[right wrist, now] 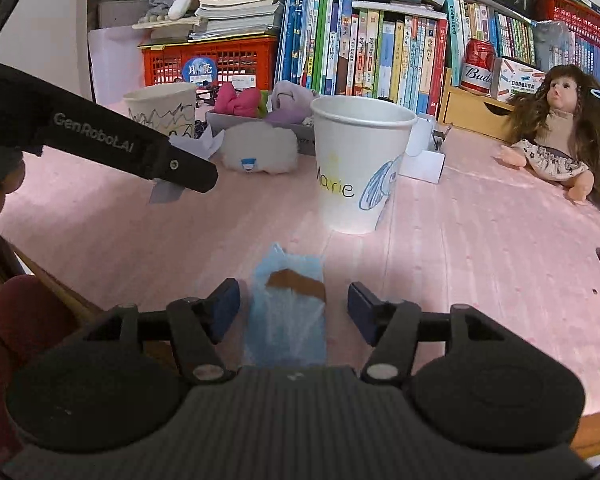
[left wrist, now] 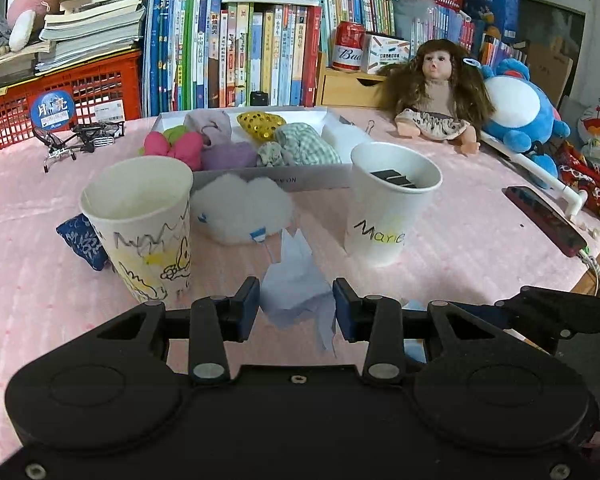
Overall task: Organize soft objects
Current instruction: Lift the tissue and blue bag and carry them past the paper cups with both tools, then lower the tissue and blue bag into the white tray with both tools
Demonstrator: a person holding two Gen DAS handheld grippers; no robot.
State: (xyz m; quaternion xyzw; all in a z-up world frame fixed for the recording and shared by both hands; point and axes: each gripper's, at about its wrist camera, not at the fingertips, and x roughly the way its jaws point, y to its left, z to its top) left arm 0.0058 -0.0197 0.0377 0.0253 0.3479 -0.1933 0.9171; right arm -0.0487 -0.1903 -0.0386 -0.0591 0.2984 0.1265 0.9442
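A white box (left wrist: pixel 260 178) at the back of the pink table holds several soft items: a pink bow (left wrist: pixel 172 146), a purple pouch (left wrist: pixel 228 154), a gold sequin piece (left wrist: pixel 260 122) and a green checked cloth (left wrist: pixel 304 142). A fluffy white plush (left wrist: pixel 242 208) lies in front of the box. A crumpled pale blue tissue (left wrist: pixel 296 280) lies between the open jaws of my left gripper (left wrist: pixel 296 304). A light blue plastic wrapper (right wrist: pixel 288 304) with a brown piece lies between the open jaws of my right gripper (right wrist: pixel 294 304). Whether either gripper touches its item is unclear.
Two paper cups stand on the table, a doodled one (left wrist: pixel 140 224) and one marked "Marie" (left wrist: pixel 388 200). A blue patterned pouch (left wrist: pixel 82 240) lies behind the doodled cup. A doll (left wrist: pixel 436 92), a phone (left wrist: pixel 544 214), glasses (left wrist: pixel 80 136), books and a red crate (left wrist: pixel 60 92) line the edges.
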